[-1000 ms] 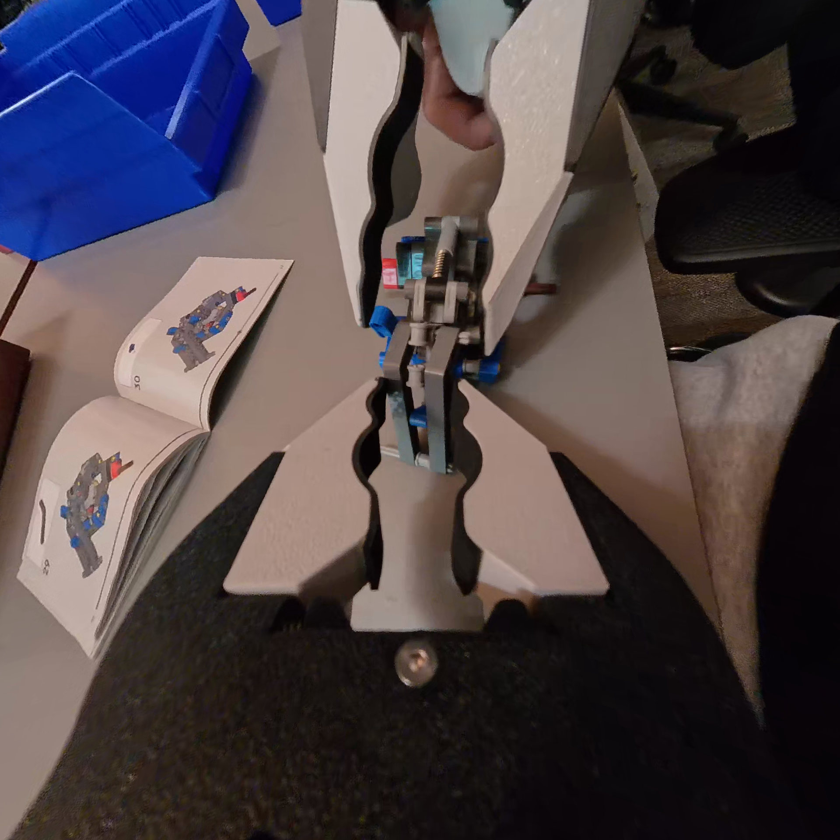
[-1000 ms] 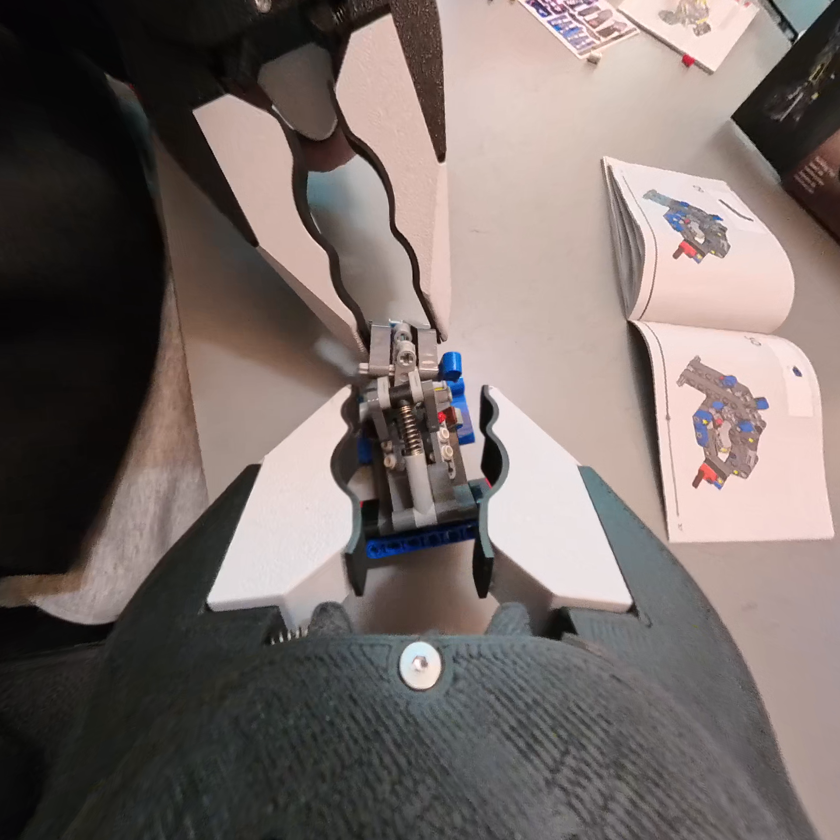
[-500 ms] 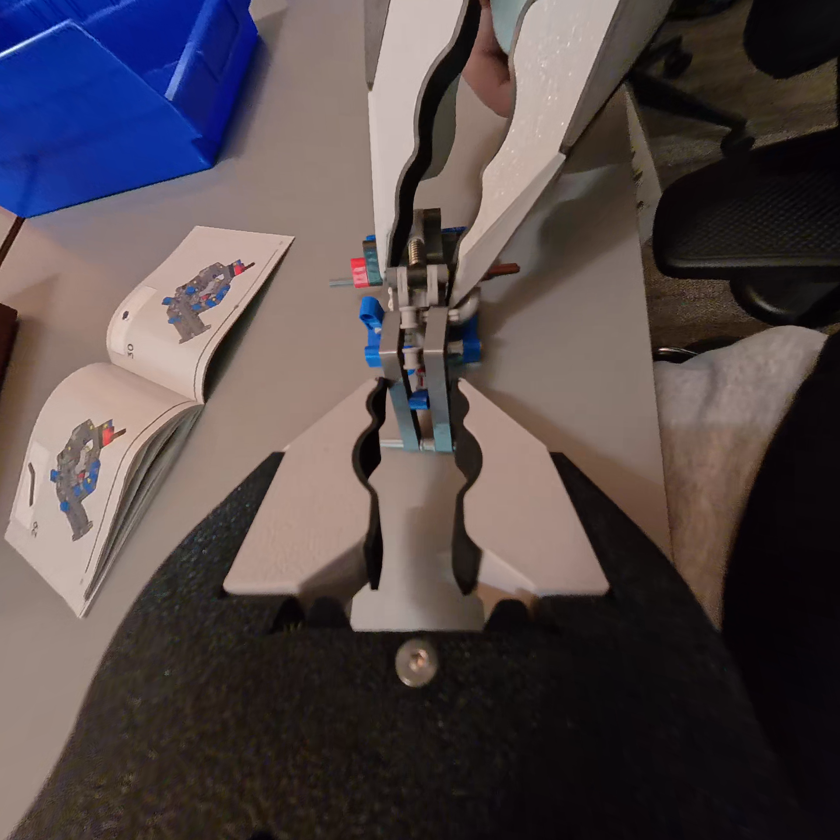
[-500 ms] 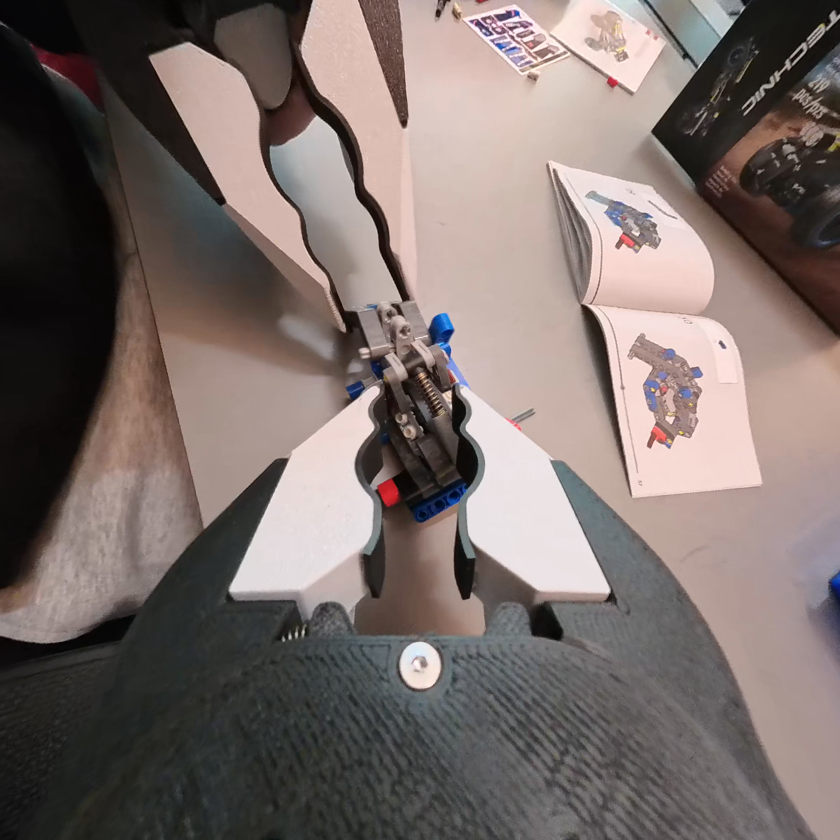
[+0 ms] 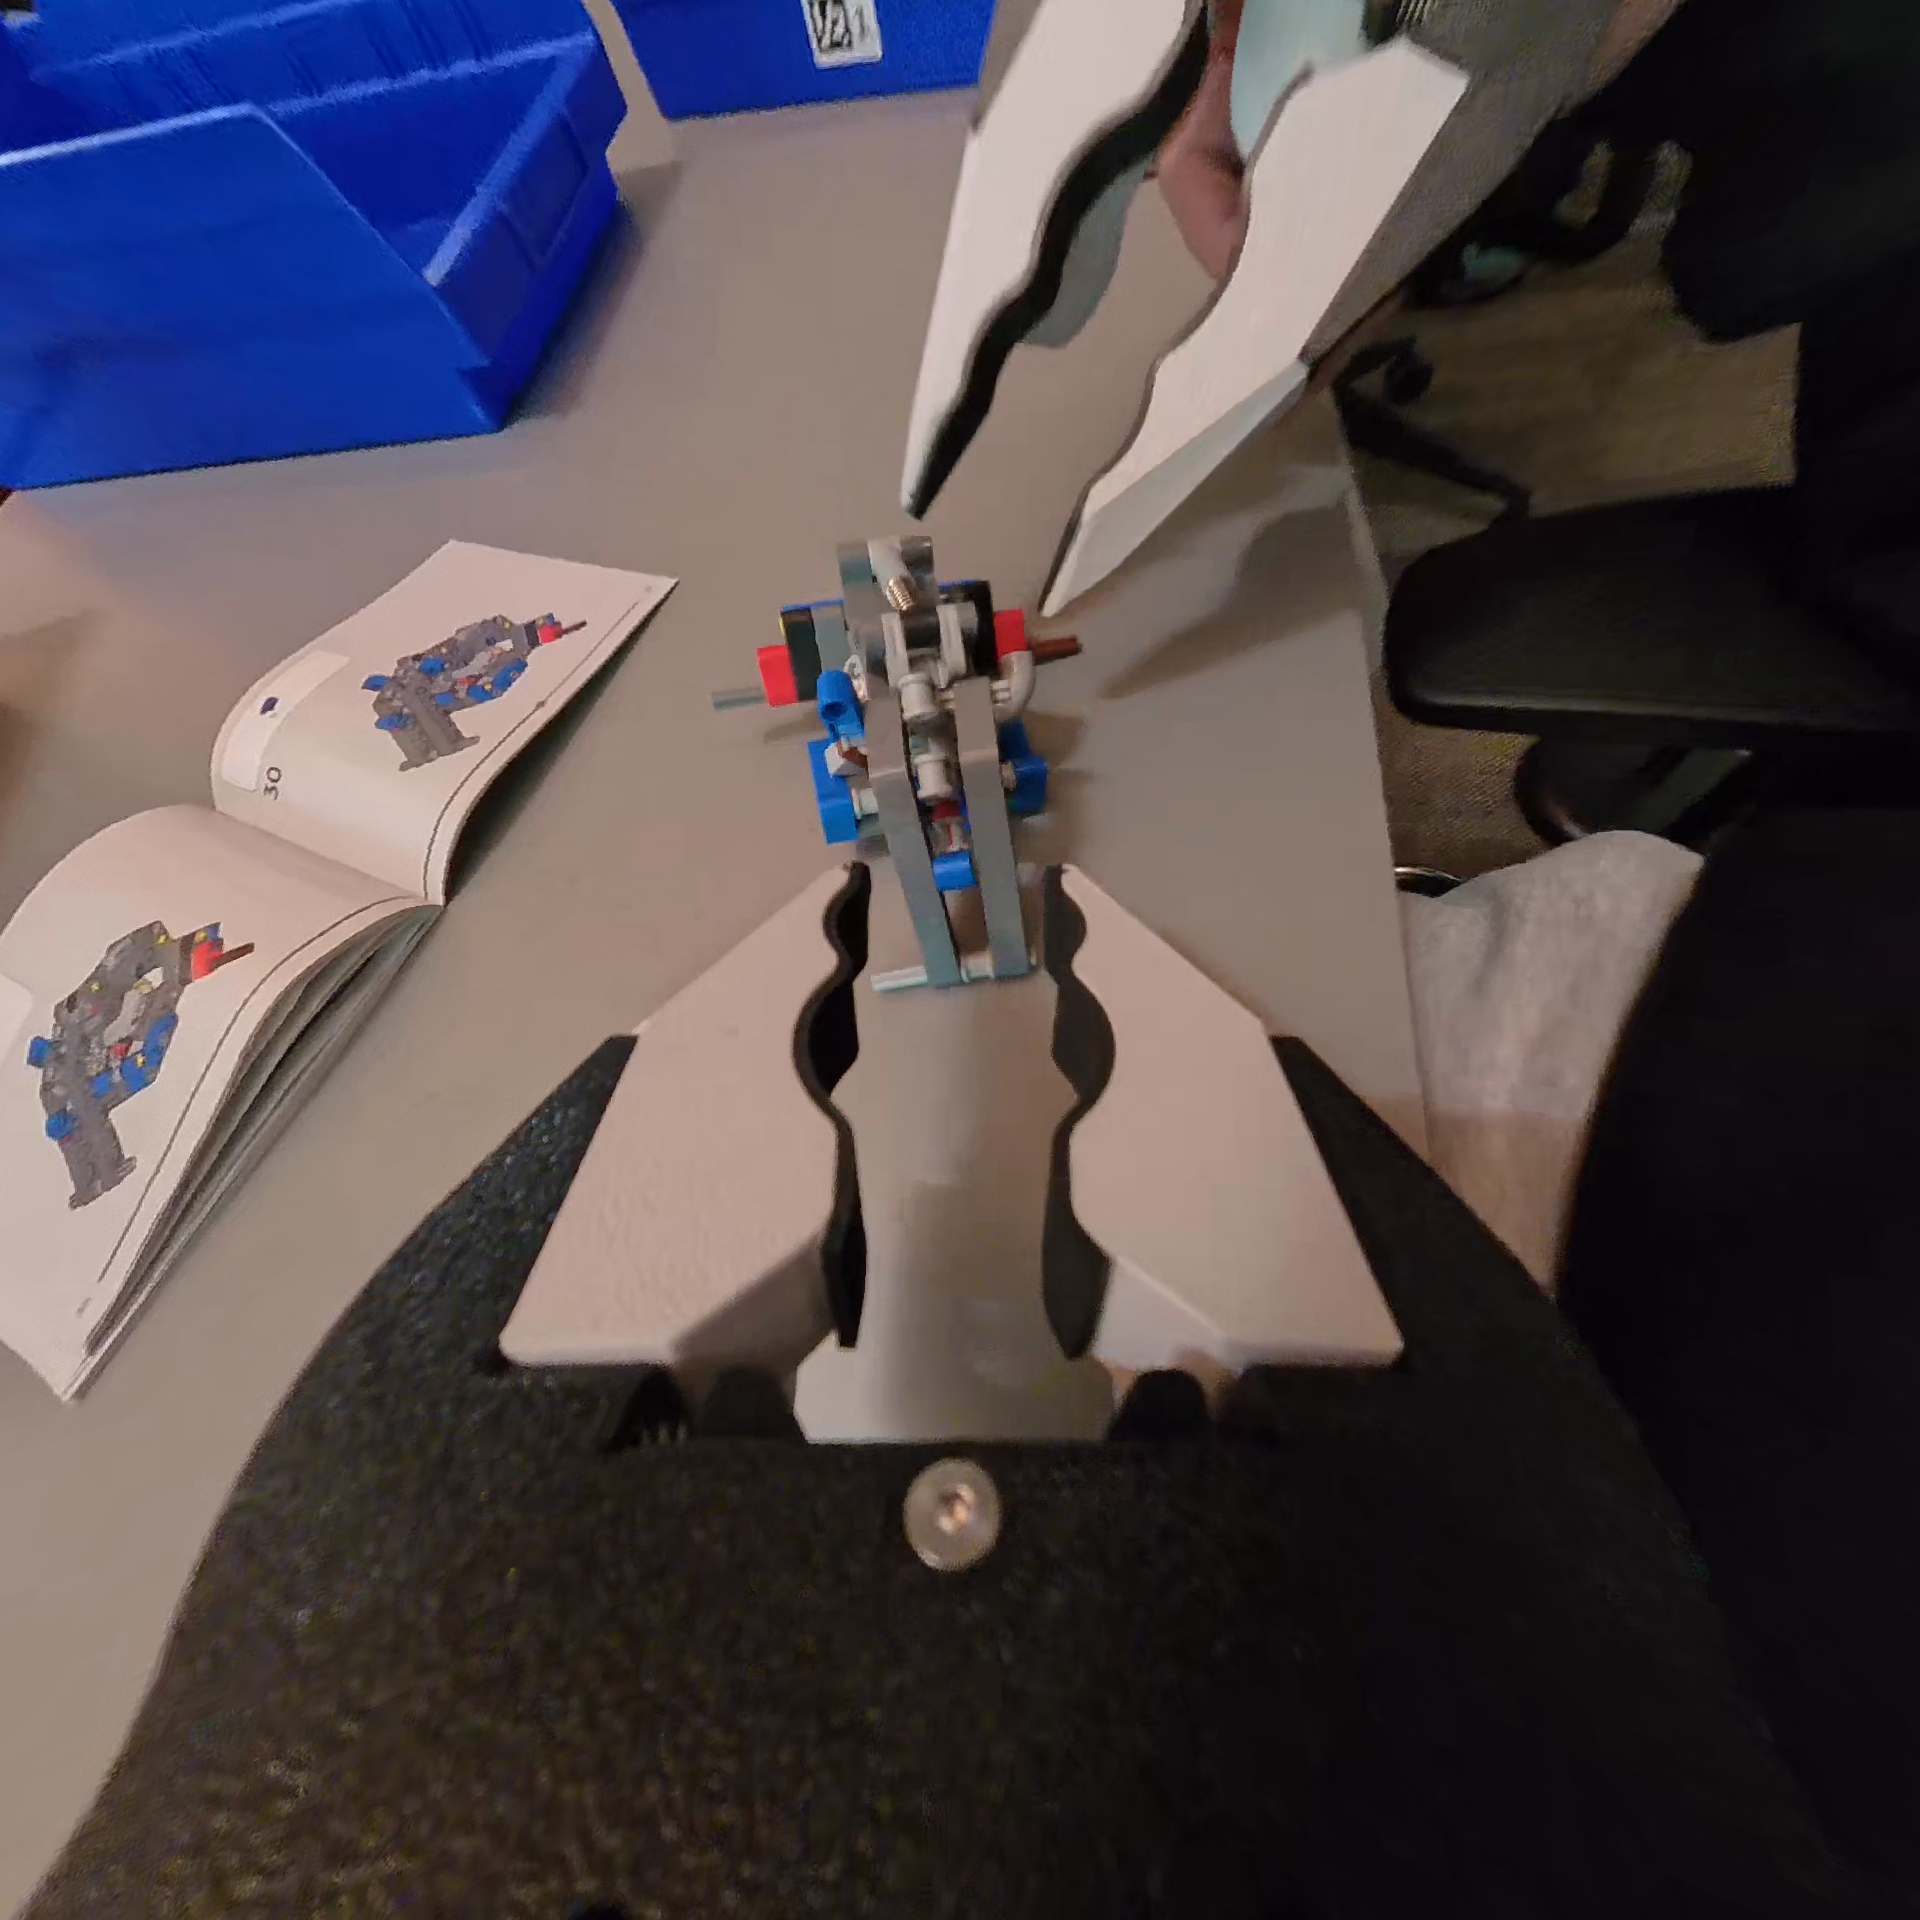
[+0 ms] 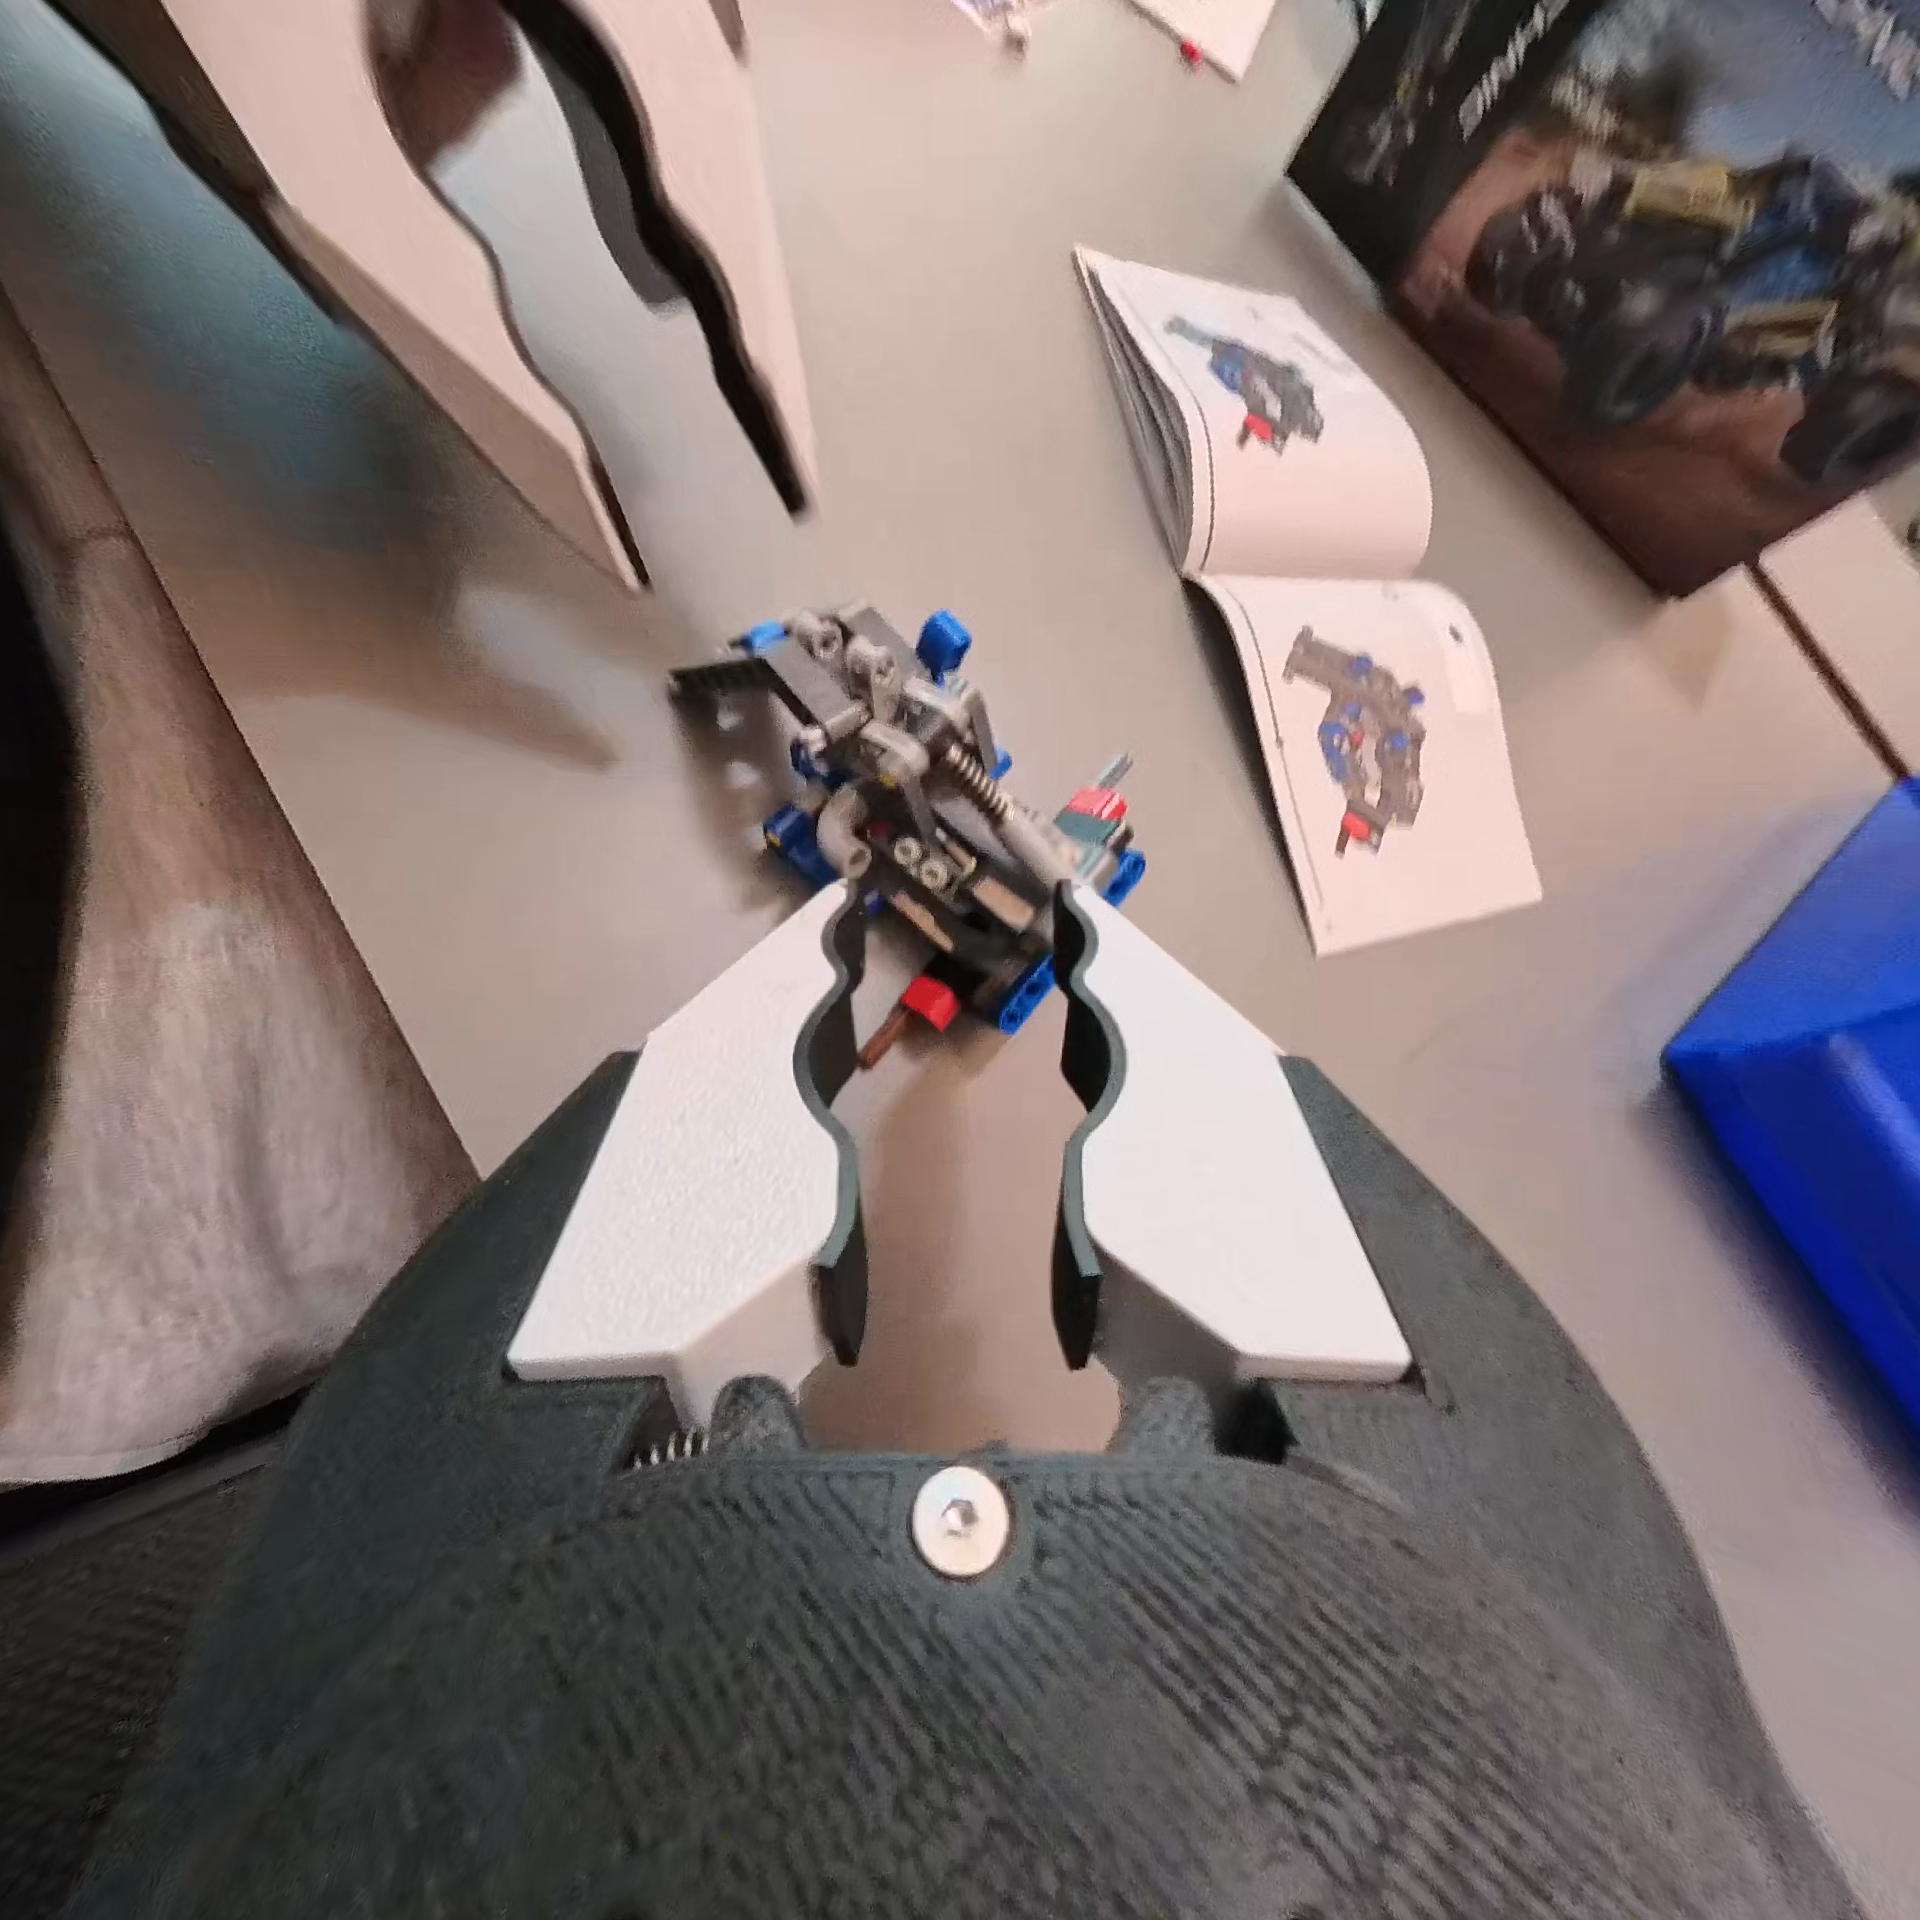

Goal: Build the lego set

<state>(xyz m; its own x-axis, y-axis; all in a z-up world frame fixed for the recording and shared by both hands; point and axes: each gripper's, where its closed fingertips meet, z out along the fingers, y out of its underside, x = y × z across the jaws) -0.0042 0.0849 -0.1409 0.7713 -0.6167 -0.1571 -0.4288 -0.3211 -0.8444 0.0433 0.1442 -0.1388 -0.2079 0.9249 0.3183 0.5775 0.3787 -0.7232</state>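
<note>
- The brick model [image 5: 920,748], a grey, blue and red assembly with a coil spring, is lying on the grey desk [image 5: 644,935].
- The left gripper [image 5: 948,878] is holding its jaws spread. The model's two grey beams are reaching back between the fingertips, and a gap is showing between each pad and the nearest beam. Nothing is being pinched.
- The right gripper [image 6: 951,904] is also holding its jaws spread. In the right wrist view the near end of the model [image 6: 904,790] is sitting at the fingertips, with a red piece and a brown pin lying between them. Whether the pads are touching the model cannot be told; they are not pressing on it.
- In the left wrist view the right gripper [image 5: 982,551] is hanging just beyond the far end of the model, tips clear of it, blurred.
- In the right wrist view the left gripper [image 6: 717,540] is showing beyond and to the left of the model, apart from it, blurred.
- An open instruction booklet [image 5: 312,831] is lying left of the left jaws, well apart from the model; the same booklet [image 6: 1320,582] is lying right of the right jaws.
- Blue bins [image 5: 260,260] are standing ahead and left of the left jaws.
- A dark printed box [image 6: 1662,260] is standing ahead and right of the right jaws, and a blue bin [image 6: 1818,1091] is sitting to their right.
- Nothing is standing between either pair of jaws and the model.
- A hand [image 5: 1205,197] is partly showing behind the right gripper's fingers.
</note>
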